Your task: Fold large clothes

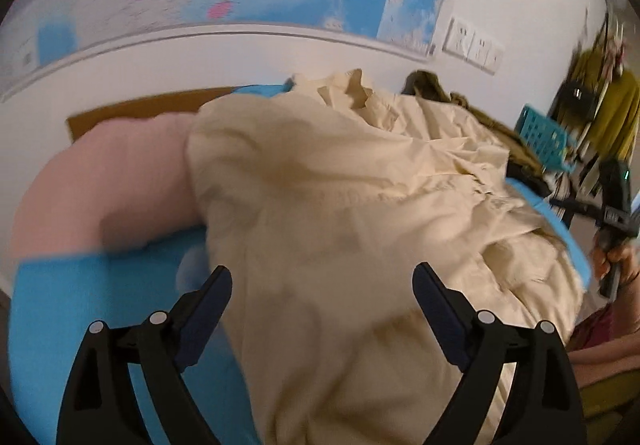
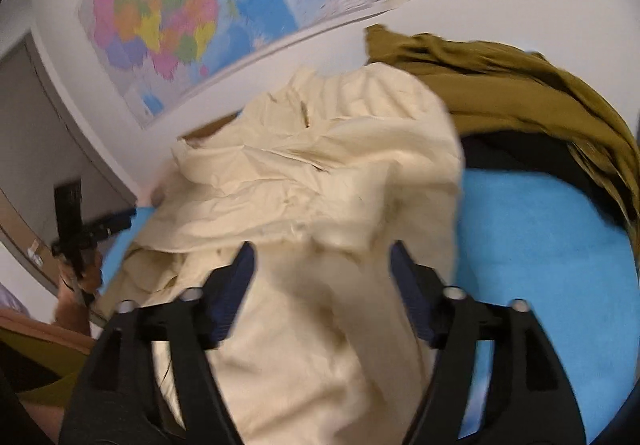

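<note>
Across the centre of both wrist views: cream garment (image 1: 340, 181) heaped on the blue cover (image 1: 80, 317), folding barely begun.

Below centre in the left wrist view, left gripper (image 1: 322, 297) with jaws wide apart, cloth visible in the gap but clear of both pads; nothing clamped. Below centre in the right wrist view, right gripper (image 2: 320, 277) likewise spread wide, cream fabric lying between and beyond the fingers, not pinched. Garment rumpled, with a collar-like ridge toward the upper middle and no clean crease or squared edge discernible, though motion blur limits certainty. At upper right of the right view, olive garment (image 2: 520, 93) bunched and unfolded, just beside the cream one. Judged remaining: spreading flat, every fold, then the olive piece.
</note>
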Demonstrator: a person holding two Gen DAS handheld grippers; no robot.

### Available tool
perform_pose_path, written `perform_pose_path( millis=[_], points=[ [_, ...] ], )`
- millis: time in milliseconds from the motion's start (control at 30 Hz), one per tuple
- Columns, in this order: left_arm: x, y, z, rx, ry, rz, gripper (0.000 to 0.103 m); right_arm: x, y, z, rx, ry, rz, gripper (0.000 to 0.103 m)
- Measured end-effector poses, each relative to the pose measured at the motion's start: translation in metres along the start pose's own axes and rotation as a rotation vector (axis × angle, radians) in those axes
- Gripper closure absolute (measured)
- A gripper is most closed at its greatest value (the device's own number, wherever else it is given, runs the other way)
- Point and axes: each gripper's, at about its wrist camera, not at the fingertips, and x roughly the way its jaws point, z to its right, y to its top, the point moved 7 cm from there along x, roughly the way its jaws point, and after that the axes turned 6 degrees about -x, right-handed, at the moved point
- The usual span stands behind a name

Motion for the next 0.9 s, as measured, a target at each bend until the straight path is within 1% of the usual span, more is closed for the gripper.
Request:
perform_pose_path(
  millis=[33,100,167,200,233,267,367,433,533,600,633,667,700,733,767,833,900],
  points=[
    [-0.006,-0.008,-0.002,-0.024,-0.016,0.006,0.012,-0.008,-0.008,0.007,0.016,0.000,0.000,0.016],
    [-0.015,-0.026,-0.008,-0.074,-0.045,0.006,0.008,-0.013,-0.030,0.017,0.059,0.007,-0.014,0.016],
    [-0.013,-0.042,-0.016,-0.110,-0.043,-0.033,0.008,-0.011,-0.050,0.019,0.107,0.032,-0.034,0.016],
    [-0.010,-0.053,-0.018,-0.124,-0.044,-0.070,0.008,-0.010,-0.058,0.020,0.127,0.049,-0.040,0.016],
    [-0.008,-0.062,-0.021,-0.135,-0.049,-0.106,0.008,-0.008,-0.062,0.018,0.138,0.058,-0.043,0.016],
    [-0.006,-0.066,-0.022,-0.141,-0.055,-0.120,0.008,-0.007,-0.069,0.017,0.153,0.082,-0.043,0.016],
    [0.000,-0.084,-0.019,-0.182,-0.125,-0.171,0.007,-0.009,-0.080,0.011,0.158,0.125,-0.040,0.015],
    [-0.001,-0.088,-0.016,-0.178,-0.136,-0.156,0.007,-0.008,-0.084,0.006,0.144,0.140,-0.045,0.013],
    [0.001,-0.095,-0.002,-0.180,-0.215,-0.176,0.007,-0.006,-0.088,-0.004,0.102,0.131,-0.051,0.011],
    [0.000,-0.100,0.008,-0.183,-0.275,-0.188,0.007,-0.006,-0.090,-0.011,0.104,0.168,-0.053,0.011],
    [-0.001,-0.103,0.014,-0.198,-0.318,-0.194,0.007,-0.006,-0.089,-0.014,0.112,0.196,-0.048,0.011],
    [-0.002,-0.105,0.019,-0.245,-0.423,-0.200,0.007,-0.007,-0.087,-0.019,0.138,0.273,-0.031,0.011],
    [-0.004,-0.105,0.020,-0.275,-0.466,-0.183,0.007,-0.007,-0.086,-0.023,0.152,0.320,-0.022,0.011],
    [-0.005,-0.104,0.021,-0.292,-0.489,-0.159,0.007,-0.005,-0.088,-0.024,0.134,0.297,-0.036,0.012],
    [-0.005,-0.104,0.020,-0.304,-0.504,-0.150,0.007,-0.003,-0.089,-0.025,0.114,0.270,-0.051,0.014],
    [-0.001,-0.102,0.022,-0.311,-0.495,-0.158,0.007,-0.002,-0.090,-0.028,0.097,0.263,-0.056,0.015],
    [0.009,-0.103,0.031,-0.270,-0.425,-0.178,0.007,-0.001,-0.090,-0.030,0.099,0.272,-0.049,0.015]
  ],
)
